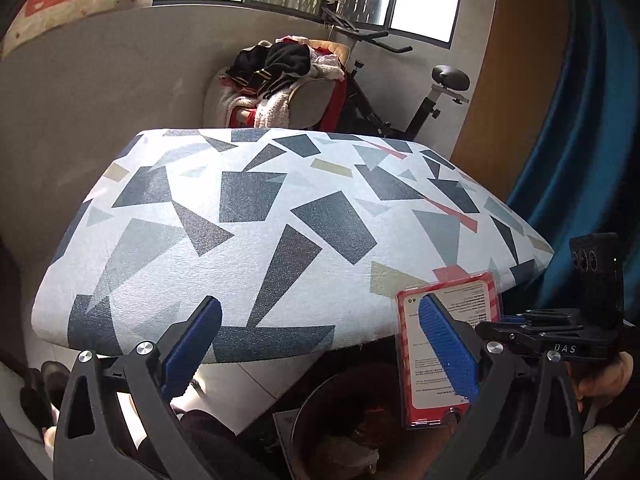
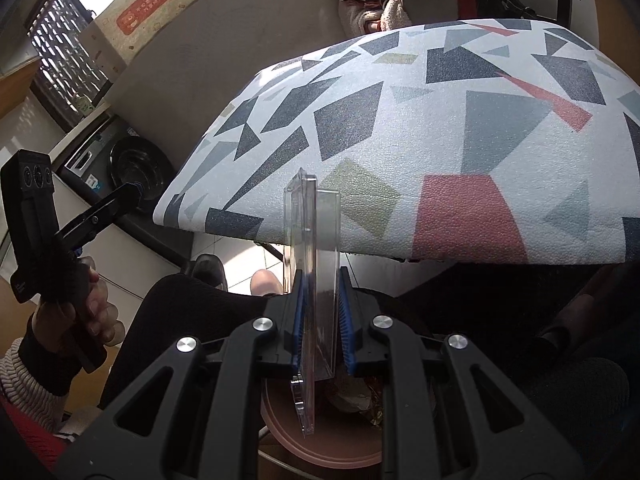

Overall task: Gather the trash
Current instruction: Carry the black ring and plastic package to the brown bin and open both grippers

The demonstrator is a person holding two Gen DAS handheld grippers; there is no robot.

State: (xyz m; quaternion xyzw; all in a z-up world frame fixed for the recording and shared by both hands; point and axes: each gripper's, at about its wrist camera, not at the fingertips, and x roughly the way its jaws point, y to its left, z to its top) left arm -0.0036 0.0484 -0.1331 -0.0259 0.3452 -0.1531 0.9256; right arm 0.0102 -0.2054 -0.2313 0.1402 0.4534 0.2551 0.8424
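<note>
Clear red-backed package (image 2: 314,280) — upright above bin (image 2: 320,444)

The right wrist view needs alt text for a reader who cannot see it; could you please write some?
The right claw is shut on a clear plastic package, held upright on edge above a round bin with trash inside. Beyond lies a table covered in a geometric-patterned cloth; at left, a hand holds the left claw.
</note>
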